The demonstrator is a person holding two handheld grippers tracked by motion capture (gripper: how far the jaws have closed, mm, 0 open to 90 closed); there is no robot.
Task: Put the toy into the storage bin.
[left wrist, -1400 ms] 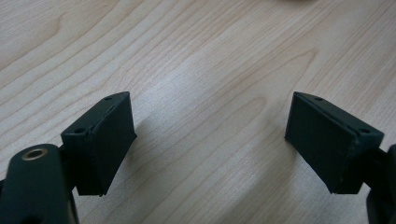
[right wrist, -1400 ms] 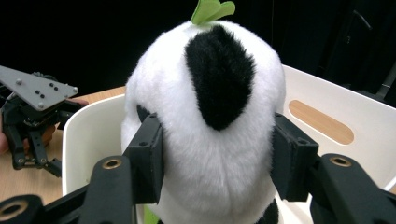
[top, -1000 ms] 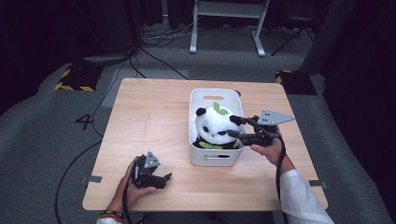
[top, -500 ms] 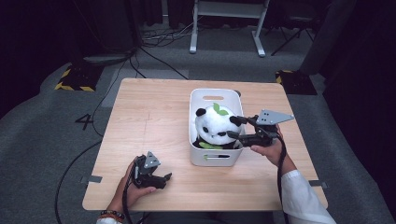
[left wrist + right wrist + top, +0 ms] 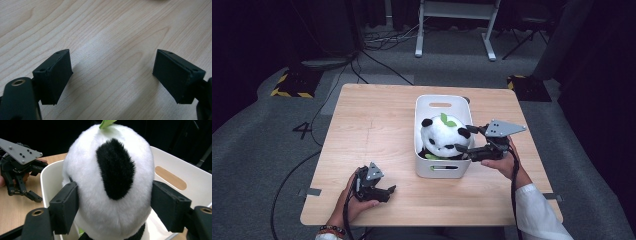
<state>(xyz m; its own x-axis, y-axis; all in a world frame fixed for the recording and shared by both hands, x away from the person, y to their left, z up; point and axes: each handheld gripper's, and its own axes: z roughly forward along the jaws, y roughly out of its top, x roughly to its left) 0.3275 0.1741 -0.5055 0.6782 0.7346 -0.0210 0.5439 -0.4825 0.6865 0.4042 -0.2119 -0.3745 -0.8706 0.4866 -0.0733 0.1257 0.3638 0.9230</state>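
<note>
Right gripper (image 5: 113,207) had its jaws on either side of the panda plush's (image 5: 112,180) head, pads touching the fur on both flanks, so it read as clamped on the head rather than merely around it. Compared with a second ago, nothing much had shifted: same reach over the bin's right wall, same grip, panda at the same height. My read: grasp was settled and the lift, if that was the plan, hadn't started.

Panda sat inside the white bin (image 5: 442,172), head above the rim, green leaf on top. The bin walls were close on both sides of the jaws, and the right wall ran under the gripper, so straight up looked like the only clean exit.

Left gripper (image 5: 377,192) rested on the wooden table (image 5: 372,125) near the front edge, jaws wide apart with nothing between them, unmoved since earlier. It was well apart from the bin. The table left of the bin was bare, with plenty of room to set things down.
</note>
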